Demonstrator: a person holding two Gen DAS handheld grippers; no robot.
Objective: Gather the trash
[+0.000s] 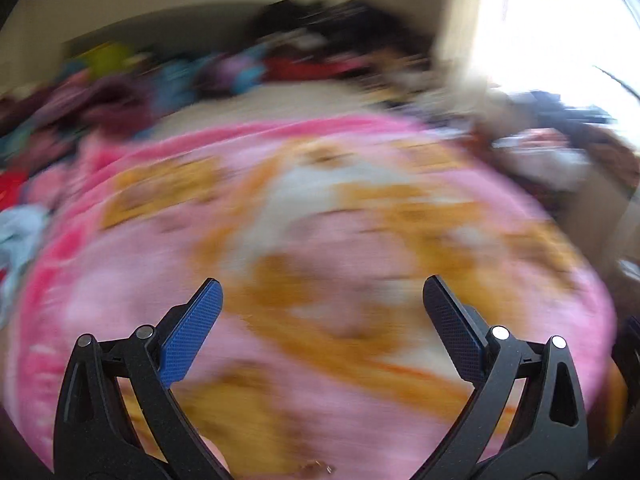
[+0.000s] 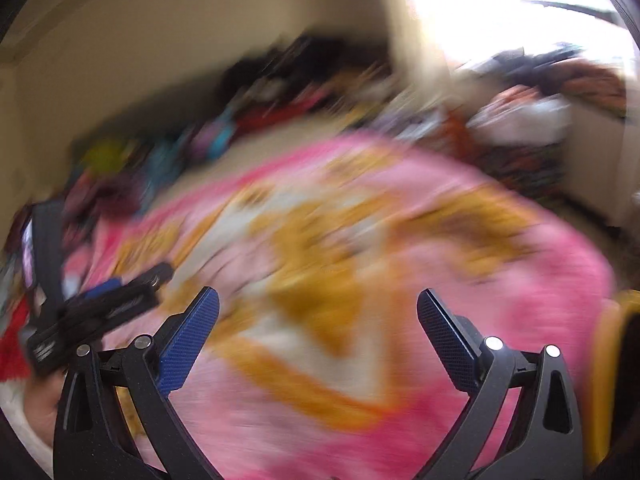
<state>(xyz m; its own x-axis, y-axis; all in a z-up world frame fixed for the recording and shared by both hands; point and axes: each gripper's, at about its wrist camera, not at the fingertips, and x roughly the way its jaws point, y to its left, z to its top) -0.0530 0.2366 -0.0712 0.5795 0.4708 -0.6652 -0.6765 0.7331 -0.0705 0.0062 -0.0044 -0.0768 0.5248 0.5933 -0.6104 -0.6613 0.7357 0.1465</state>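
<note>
Both views are heavily blurred by motion. My left gripper [image 1: 322, 294] is open above a pink and orange patterned blanket [image 1: 280, 208], with nothing between its blue-padded fingers [image 1: 196, 328]. My right gripper [image 2: 318, 306] is also open and empty over the same blanket [image 2: 400, 240]. In the right wrist view the left gripper [image 2: 100, 300] shows at the left edge, held by a hand [image 2: 44, 400]. A few brown crumbs [image 1: 316, 468] lie on the blanket at the bottom of the left wrist view. No other trash can be made out.
A pile of colourful clothes [image 1: 200, 76] runs along the wall behind the blanket. A bright window [image 1: 560, 28] is at the upper right. White and patterned bedding [image 2: 528, 120] lies at the right. Something yellow [image 2: 612, 360] sits at the right edge.
</note>
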